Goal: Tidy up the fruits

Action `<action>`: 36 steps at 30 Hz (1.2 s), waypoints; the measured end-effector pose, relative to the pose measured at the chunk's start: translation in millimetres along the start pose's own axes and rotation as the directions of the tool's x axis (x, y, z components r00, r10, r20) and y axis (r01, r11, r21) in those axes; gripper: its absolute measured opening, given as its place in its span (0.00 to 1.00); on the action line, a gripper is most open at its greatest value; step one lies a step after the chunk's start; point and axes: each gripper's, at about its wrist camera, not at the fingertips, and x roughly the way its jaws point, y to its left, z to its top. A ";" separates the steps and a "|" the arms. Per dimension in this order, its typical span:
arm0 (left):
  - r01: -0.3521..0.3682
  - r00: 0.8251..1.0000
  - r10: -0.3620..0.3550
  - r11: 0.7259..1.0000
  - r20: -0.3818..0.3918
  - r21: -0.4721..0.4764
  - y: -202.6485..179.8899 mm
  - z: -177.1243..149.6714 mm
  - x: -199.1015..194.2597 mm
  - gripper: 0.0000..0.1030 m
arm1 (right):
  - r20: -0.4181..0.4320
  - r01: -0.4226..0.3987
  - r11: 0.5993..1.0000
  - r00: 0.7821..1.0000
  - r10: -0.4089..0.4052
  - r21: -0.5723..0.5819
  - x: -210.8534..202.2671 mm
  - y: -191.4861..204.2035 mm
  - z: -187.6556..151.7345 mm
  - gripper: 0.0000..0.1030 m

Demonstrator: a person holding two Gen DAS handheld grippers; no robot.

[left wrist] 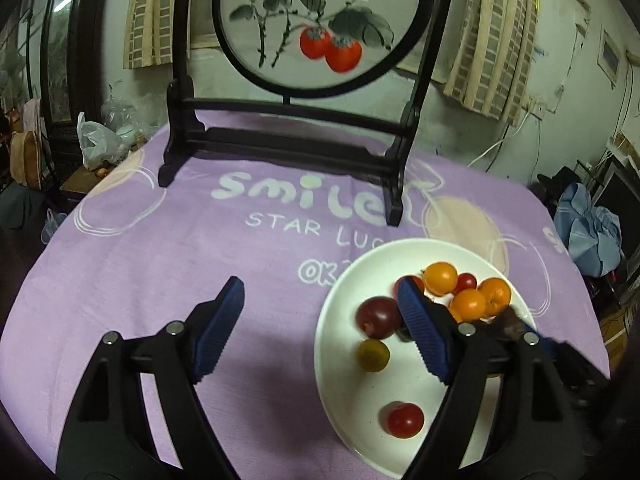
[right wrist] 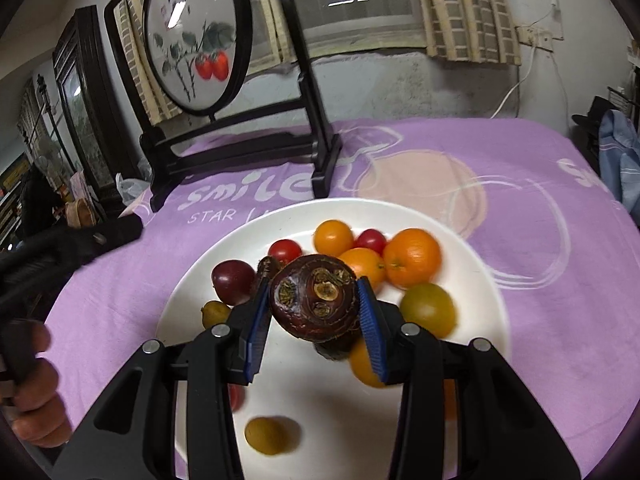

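**Plate nearly full, one dark fruit on its way in**

My right tongs [right wrist: 316, 328] are clamped on a dark brown, knobbly fruit [right wrist: 314, 300], perhaps a water chestnut, held above the near middle of the white plate [right wrist: 480, 280]. My left tongs [left wrist: 320, 328] stand wide with nothing between them, one finger over the purple cloth [left wrist: 140, 280], the other over the plate's left part.

Most of the gathering looks done: nearest lie a red cherry tomato [left wrist: 405, 420] and a yellow-green one [left wrist: 373, 355], then a dark plum [left wrist: 378, 317], and at the far side oranges [right wrist: 412, 256] with more small tomatoes. What is left, I judge, is setting this fruit down.

The plate's near centre is bare. Left of the plate the surface is open cloth as far as the black screen stand [left wrist: 280, 152]. I see no loose fruit there, though blur hides the plate's right rim.
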 end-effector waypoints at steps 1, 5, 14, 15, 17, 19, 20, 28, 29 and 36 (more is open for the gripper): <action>0.002 1.000 -0.002 1.000 0.006 0.006 -0.9 1.1 -2.0 0.79 | 0.005 -0.001 1.000 1.000 0.001 -0.004 1.3 1.4 -0.1 0.42; -0.003 1.000 0.002 0.999 0.024 0.033 -7.1 1.2 -7.5 0.82 | 0.009 -0.012 1.000 1.000 0.013 -0.011 -7.6 5.7 4.6 0.66; -0.018 0.999 0.014 0.996 0.050 0.082 -15.3 -9.0 -43.7 0.92 | 0.084 0.040 0.998 0.996 -0.036 -0.048 -76.1 2.0 -2.4 0.99; -0.023 0.998 0.018 0.996 0.056 0.090 -15.6 -12.0 -49.6 0.94 | 0.098 0.061 0.996 0.994 -0.054 -0.067 -88.2 1.4 -12.8 0.99; -0.026 0.997 0.019 0.994 0.071 0.107 -16.4 -20.4 -64.7 0.95 | 0.096 0.091 0.992 0.992 -0.083 -0.089 -98.6 1.4 -25.2 0.99; -0.017 0.997 0.009 0.993 0.071 0.118 -17.0 -31.2 -78.1 0.96 | 0.097 0.102 0.990 0.991 -0.093 -0.099 -109.8 1.5 -41.2 0.99; -0.011 0.998 0.002 0.992 0.069 0.124 -17.0 -35.1 -82.0 0.97 | 0.100 0.104 0.990 0.991 -0.094 -0.099 -114.7 1.6 -48.7 0.99; -0.006 1.000 0.001 0.979 0.024 0.205 -17.8 -96.6 -102.2 0.98 | 0.097 0.092 0.984 0.992 -0.077 -0.151 -147.4 12.7 -108.9 0.99; -0.004 1.000 0.000 0.978 0.018 0.211 -16.4 -103.2 -104.0 0.98 | 0.100 0.102 0.981 0.991 -0.086 -0.163 -150.6 15.2 -113.7 0.99; -0.031 0.999 0.032 0.970 -0.002 0.241 -1.2 -146.7 -116.6 0.98 | 0.115 0.103 0.977 0.990 -0.082 -0.189 -163.7 20.5 -133.1 0.99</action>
